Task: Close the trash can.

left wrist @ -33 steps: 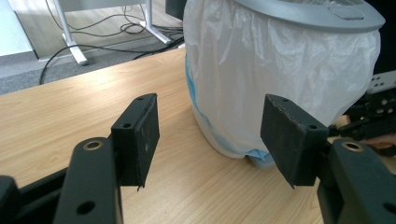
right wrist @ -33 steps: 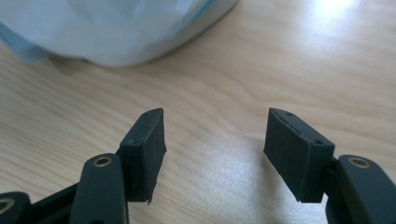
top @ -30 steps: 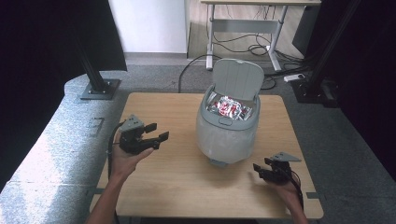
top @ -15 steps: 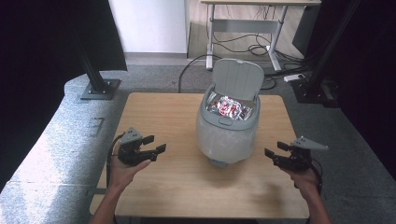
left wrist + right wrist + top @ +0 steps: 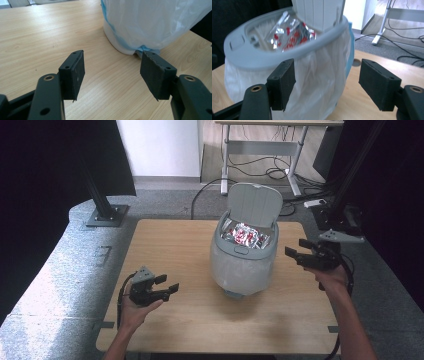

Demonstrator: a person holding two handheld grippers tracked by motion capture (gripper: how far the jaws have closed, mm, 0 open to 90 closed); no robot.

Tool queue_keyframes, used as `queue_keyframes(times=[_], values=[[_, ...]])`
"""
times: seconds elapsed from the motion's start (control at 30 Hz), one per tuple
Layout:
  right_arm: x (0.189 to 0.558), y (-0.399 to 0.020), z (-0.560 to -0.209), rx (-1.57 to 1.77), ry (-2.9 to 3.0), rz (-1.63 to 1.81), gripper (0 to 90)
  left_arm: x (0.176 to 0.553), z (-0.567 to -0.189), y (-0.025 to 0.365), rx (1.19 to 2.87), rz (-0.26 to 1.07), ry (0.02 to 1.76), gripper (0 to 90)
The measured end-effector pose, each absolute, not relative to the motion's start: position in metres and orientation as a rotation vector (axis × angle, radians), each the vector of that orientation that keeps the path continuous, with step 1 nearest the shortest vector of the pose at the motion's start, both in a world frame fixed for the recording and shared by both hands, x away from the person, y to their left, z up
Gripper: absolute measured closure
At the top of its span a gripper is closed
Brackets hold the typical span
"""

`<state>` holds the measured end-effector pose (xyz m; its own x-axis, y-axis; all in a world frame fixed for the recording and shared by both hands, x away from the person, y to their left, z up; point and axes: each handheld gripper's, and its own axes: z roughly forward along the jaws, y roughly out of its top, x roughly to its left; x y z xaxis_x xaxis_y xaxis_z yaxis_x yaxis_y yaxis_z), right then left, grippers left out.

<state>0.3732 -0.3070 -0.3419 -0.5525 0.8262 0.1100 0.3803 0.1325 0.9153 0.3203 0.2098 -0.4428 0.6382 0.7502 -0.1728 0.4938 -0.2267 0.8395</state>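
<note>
A grey bin lined with a white bag stands mid-table, its lid tipped up. Crumpled foil wrappers with red print lie inside it. My left gripper hovers low over the table's front left, open, and points at the bin's base; nothing is between its jaws. My right gripper is raised at the bin's right side, level with its rim. Its jaws have just been opening and stand open with nothing between them.
The wooden table has bare room to the left of and in front of the bin. A round hole sits in the tabletop behind the bin. Black stand posts and a desk frame with cables are beyond the table.
My right gripper has risen from near the table's front right to beside the bin's rim. My left gripper has sunk lower and nearer the table's front edge.
</note>
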Motion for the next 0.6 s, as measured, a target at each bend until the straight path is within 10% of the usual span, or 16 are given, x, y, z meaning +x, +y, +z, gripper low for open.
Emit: queue_keyframes(times=[0.6], values=[[0.416, -0.293, -0.311, 1.125, 2.032, 1.394, 28.0, 0.322, -0.463, 0.217, 1.893, 0.296, 1.019, 37.0]])
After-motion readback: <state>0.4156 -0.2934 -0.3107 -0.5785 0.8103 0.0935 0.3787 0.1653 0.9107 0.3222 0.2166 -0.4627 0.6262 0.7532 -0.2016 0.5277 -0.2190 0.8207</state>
